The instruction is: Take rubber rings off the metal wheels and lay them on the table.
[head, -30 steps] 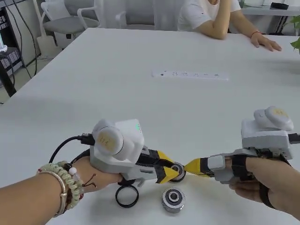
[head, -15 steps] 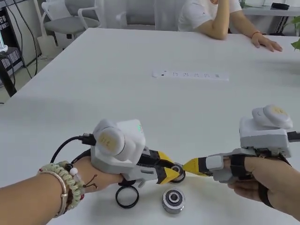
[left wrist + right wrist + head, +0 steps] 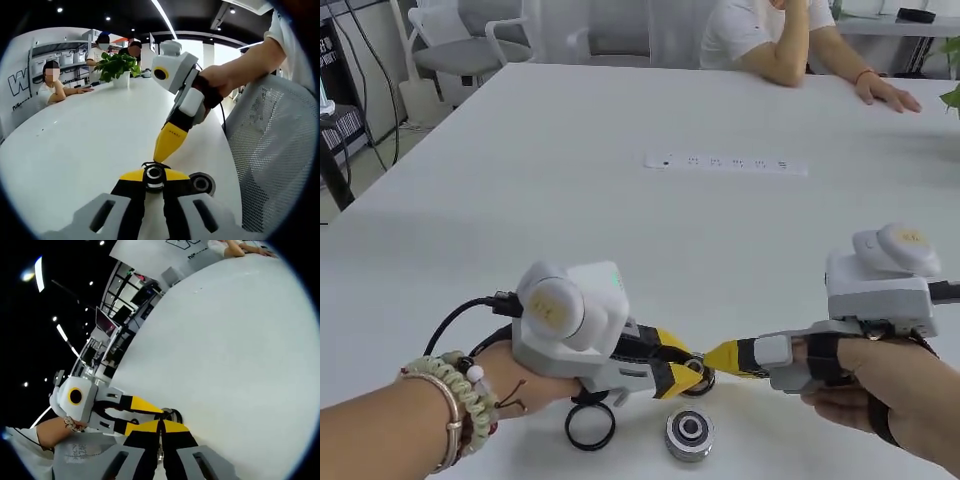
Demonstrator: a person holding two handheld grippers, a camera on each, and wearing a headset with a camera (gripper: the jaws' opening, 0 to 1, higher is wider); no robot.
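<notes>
Nearest us on the white table (image 3: 570, 200), a loose ring (image 3: 590, 425) of black rubber lies flat, its far edge tucked under the body of the left gripper (image 3: 688, 362). Just to the ring's right, and apart from it, a second metal wheel (image 3: 690, 436) lies with its hub facing up.

Just beyond these two we see the left gripper clenched on a metal wheel (image 3: 700, 372), its yellow jaws gripping the wheel from either side, low near the tabletop. The right gripper (image 3: 710, 361) reaches in from the right with its jaws pressed together, and its tip meets the rim of that held wheel. From the left gripper view, a thin black arc of the rubber ring (image 3: 149, 164) stands off the wheel's top edge right at that tip. We think the right jaws pinch it, though the strand is too fine to be sure.

Farther out, a white power strip (image 3: 725, 160) lies across the middle of the table. At the far edge a person in a white top (image 3: 760, 35) leans on the table, one hand (image 3: 885, 90) flat on it. Past the far left corner stands a grey chair (image 3: 450, 45).
</notes>
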